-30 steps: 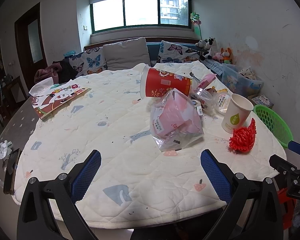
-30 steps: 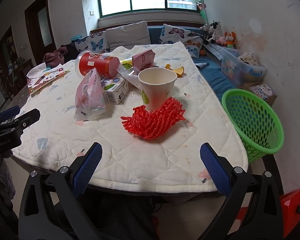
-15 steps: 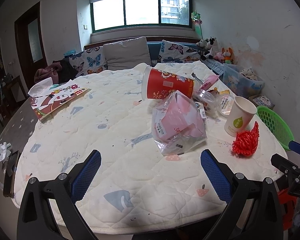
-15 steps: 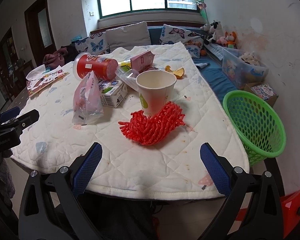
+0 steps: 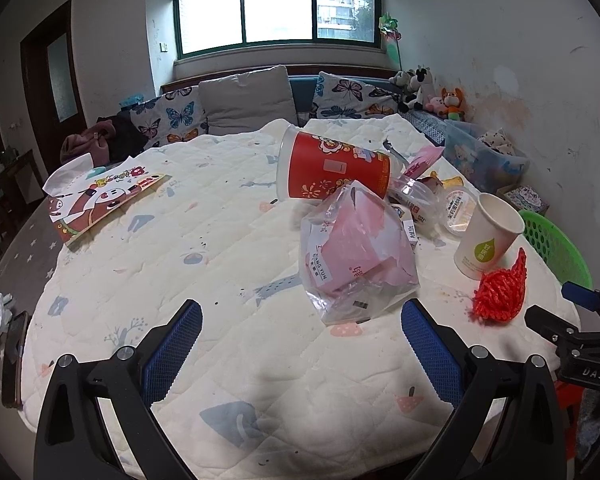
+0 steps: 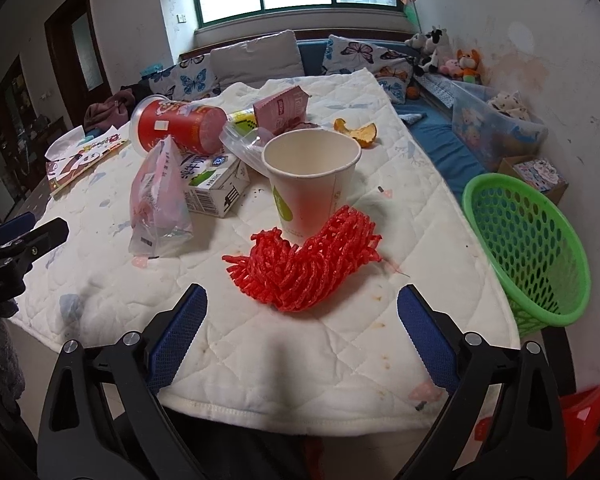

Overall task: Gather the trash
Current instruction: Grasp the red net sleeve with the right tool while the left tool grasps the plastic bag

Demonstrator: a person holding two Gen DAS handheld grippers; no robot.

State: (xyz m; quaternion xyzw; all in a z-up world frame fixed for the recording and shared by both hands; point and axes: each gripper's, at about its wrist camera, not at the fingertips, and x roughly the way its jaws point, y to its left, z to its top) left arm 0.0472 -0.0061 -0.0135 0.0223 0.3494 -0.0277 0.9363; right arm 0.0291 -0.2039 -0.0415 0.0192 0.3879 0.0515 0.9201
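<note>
Looking through left wrist view: my left gripper (image 5: pixel 300 346) spread wide, empty; pink plastic bag (image 5: pixel 356 252) centre-right, red tub (image 5: pixel 334 170) on its side, long axis left-right, mouth left. Right wrist view: right gripper (image 6: pixel 302 330) spread, empty; red mesh net (image 6: pixel 306 266) centre frame, paper cup (image 6: pixel 310 178) upright behind, green basket (image 6: pixel 530 244) right edge.

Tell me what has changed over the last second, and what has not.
The right hand-held gripper has moved closer to the red mesh and paper cup; the left hand-held gripper barely shifted. Both stay open and empty. No trash has moved.
</note>
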